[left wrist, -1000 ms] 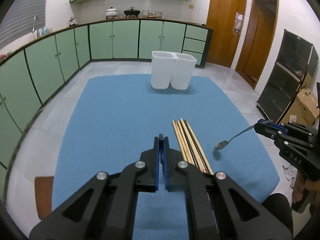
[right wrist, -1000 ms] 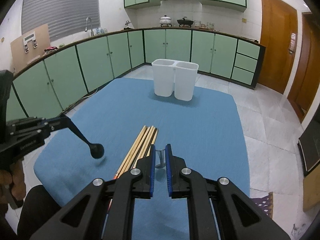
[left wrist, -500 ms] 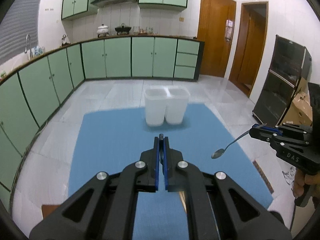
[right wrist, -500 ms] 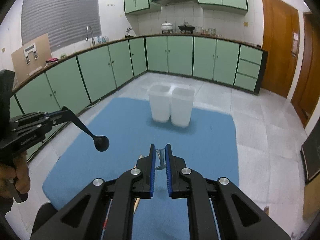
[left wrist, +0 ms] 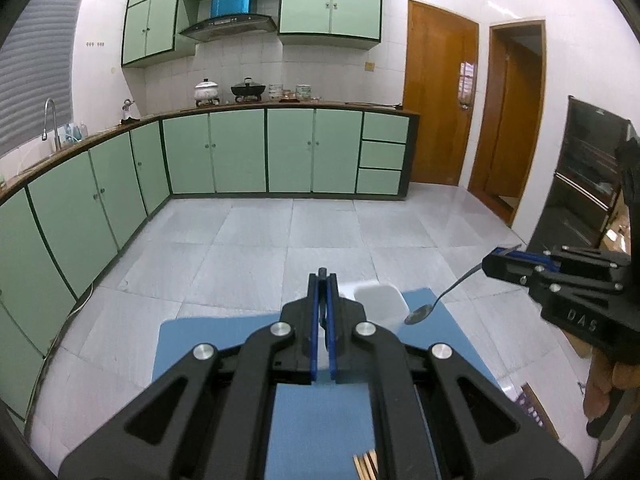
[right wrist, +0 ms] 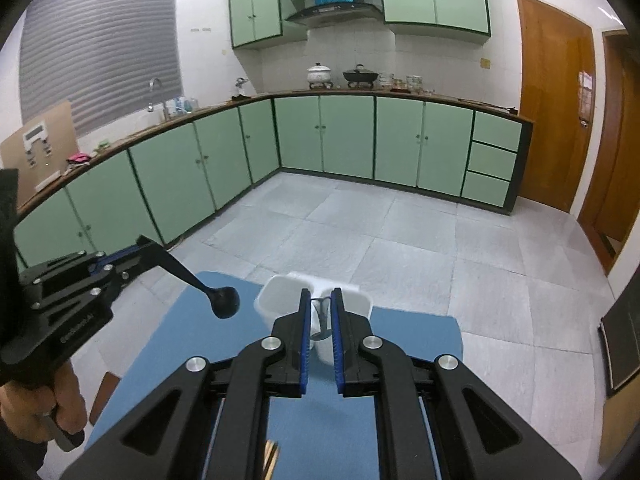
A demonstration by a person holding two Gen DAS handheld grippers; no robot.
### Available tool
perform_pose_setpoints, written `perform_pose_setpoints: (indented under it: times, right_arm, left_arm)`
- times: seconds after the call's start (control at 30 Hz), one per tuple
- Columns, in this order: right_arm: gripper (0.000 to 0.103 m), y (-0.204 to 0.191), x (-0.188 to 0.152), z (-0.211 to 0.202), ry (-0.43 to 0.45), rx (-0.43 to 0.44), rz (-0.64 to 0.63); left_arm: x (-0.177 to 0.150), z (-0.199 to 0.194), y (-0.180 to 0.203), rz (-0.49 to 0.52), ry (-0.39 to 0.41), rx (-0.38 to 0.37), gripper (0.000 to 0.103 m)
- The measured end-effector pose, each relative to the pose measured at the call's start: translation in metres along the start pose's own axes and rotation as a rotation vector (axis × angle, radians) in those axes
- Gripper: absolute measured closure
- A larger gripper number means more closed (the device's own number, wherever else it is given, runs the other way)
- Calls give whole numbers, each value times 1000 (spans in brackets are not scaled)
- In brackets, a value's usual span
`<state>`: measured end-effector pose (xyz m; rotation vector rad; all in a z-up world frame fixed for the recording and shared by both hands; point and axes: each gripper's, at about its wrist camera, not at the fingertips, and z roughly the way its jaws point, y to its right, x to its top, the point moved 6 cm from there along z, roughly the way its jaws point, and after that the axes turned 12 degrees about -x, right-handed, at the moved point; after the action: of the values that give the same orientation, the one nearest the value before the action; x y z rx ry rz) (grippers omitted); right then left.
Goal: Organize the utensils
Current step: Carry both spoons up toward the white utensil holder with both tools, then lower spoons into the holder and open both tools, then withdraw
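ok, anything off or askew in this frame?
Nothing stands out. The left claw holds a black ladle, the right claw a metal spoon, both raised near the upright white holder. Chopsticks lie on the blue mat.

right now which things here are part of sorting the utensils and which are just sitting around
Part of the job:
black spoon in left gripper
metal spoon in right gripper
white bin
chopsticks on the blue mat

Just sitting around:
pots on the counter
tap
doors
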<state>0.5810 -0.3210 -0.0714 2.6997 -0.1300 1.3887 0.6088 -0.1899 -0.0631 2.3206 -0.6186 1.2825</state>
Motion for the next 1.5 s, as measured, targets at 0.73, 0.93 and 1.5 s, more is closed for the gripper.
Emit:
perform_pose_setpoints:
  times: [0.73, 0.93, 1.5]
  right_arm:
    - [93, 5, -35, 130, -146, -31, -6]
    - [92, 11, -24, 90, -89, -31, -3]
    - [73, 11, -203, -114, 22, 18, 98]
  left_arm:
    - [-43, 117, -33, -39, -104, 38, 77]
    - [-31, 75, -26, -27, -54, 38, 67]
    - [-177, -149, 34, 11, 57, 44, 30]
